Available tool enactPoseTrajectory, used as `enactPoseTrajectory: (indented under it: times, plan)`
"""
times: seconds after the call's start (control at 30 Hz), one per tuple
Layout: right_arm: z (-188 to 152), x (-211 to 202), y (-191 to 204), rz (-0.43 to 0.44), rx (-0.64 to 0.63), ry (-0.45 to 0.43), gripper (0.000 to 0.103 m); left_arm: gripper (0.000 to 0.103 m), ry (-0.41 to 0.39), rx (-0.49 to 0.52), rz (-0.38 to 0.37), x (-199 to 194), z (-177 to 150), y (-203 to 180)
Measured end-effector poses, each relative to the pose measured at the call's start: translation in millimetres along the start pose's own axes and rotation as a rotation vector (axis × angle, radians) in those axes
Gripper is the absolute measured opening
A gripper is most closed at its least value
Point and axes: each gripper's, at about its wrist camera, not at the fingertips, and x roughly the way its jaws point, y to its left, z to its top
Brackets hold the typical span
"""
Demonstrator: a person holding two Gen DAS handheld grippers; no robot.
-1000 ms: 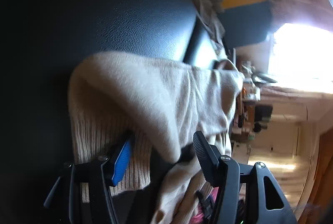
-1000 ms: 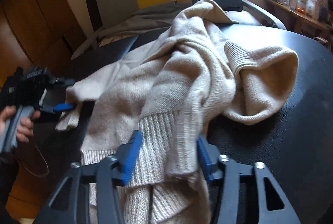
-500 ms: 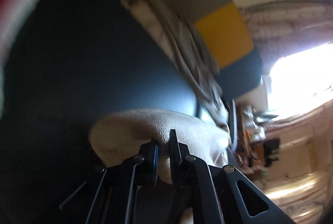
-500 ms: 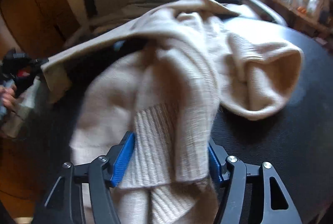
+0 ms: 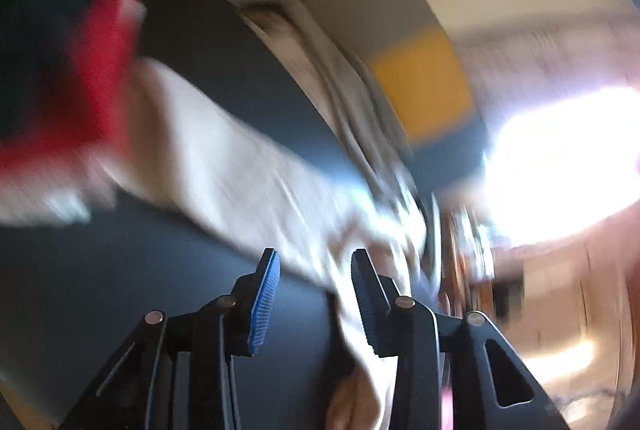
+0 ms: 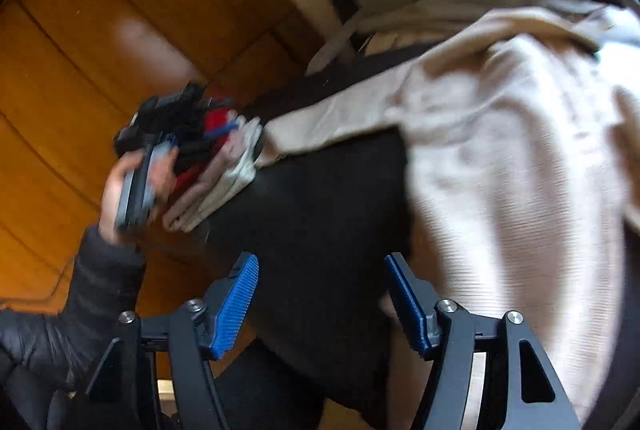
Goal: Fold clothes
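Sweater (image 6: 512,134): cream knit, spread loosely over the black table (image 6: 320,214); body bunched toward the far right side, one sleeve (image 6: 332,122) stretched out flat toward the left edge. Not yet a tidy fold; heavy motion blur in both views.

Sleeve end: lies at the left edge, just beside a small stack of folded clothes (image 6: 216,190), red and pale pieces. Touching or merely close, cannot tell.

Left hand-held gripper (image 5: 316,294): jaws spread, nothing between the blue pads. Sleeve cloth passes ahead of and partly behind the right finger, not pinched. Seen from the right wrist view too, held by a hand (image 6: 132,182) in a dark puffy sleeve near the stack.

Right hand-held gripper (image 6: 320,302): jaws wide apart, bare table between them; ribbed hem hangs just right of the right finger, free.

Stage, as judged: both grips empty, sweater half laid out. Fits either smoothing before a fold or regripping between folds; cannot settle which.

Doing it well: lay the body flat and free of bunching before any crease. Pinch at seams or ribbed hem, where knit holds shape. Take a single layer only. Match both grips in height so the fold line runs straight.

Risk: soft knit stretches and slides on the slick table; dragging the sleeve could upset the stack at the left edge.
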Motion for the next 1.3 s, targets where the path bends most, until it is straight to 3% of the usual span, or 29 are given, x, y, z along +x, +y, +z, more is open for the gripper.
enactPoseTrajectory:
  times: [0.13, 0.2, 0.3, 0.37, 0.4, 0.47, 0.63, 0.7, 0.73, 0.77, 0.9, 1.0, 1.1, 1.2, 1.27, 1.3]
  plan:
    - [-8, -51, -37, -0.122, 0.091, -0.099, 0.076, 0.050, 0.241, 0.078, -0.135, 64, -75, -30]
    - [-16, -68, -54, -0.232, 0.115, -0.131, 0.076, 0.055, 0.347, 0.112, -0.182, 95, -110, -44]
    - [-24, -85, -68, -0.395, 0.068, -0.147, 0.076, 0.060, 0.428, 0.142, -0.184, 127, -139, -60]
    - [-20, -88, -75, -0.447, 0.024, -0.141, 0.075, 0.069, 0.458, 0.148, -0.183, 143, -149, -70]
    - [-16, -89, -77, -0.449, 0.006, -0.137, 0.075, 0.071, 0.465, 0.147, -0.177, 147, -152, -73]
    - [0, -87, -86, -0.332, 0.022, -0.132, 0.075, 0.071, 0.478, 0.146, -0.163, 157, -156, -79]
    - [39, -65, -129, -0.130, 0.178, -0.114, 0.076, 0.068, 0.502, 0.178, -0.048, 186, -161, -86]
    - [42, -61, -145, -0.147, 0.222, -0.105, 0.076, 0.045, 0.491, 0.200, -0.032, 190, -160, -88]
    - [44, -59, -153, -0.155, 0.244, -0.101, 0.076, 0.018, 0.476, 0.199, -0.031, 188, -156, -87]
    - [45, -58, -160, -0.163, 0.266, -0.096, 0.077, 0.008, 0.461, 0.199, -0.030, 186, -152, -86]
    - [52, -50, -191, -0.196, 0.354, -0.078, 0.076, 0.006, 0.389, 0.189, -0.032, 174, -134, -81]
    - [50, -54, -210, -0.223, 0.402, -0.073, 0.067, 0.006, 0.283, 0.151, -0.040, 142, -105, -66]
    - [38, -75, -221, -0.257, 0.423, -0.080, 0.055, 0.003, 0.194, 0.137, 0.006, 107, -84, -46]
    - [27, -96, -234, -0.310, 0.459, -0.088, 0.032, 0.000, 0.123, 0.123, 0.070, 76, -68, -25]
    - [22, -108, -243, -0.374, 0.464, -0.077, 0.000, 0.000, 0.079, 0.111, 0.135, 51, -56, -5]
    - [20, -111, -247, -0.406, 0.454, -0.077, 0.000, 0.000, 0.061, 0.102, 0.165, 41, -53, 3]
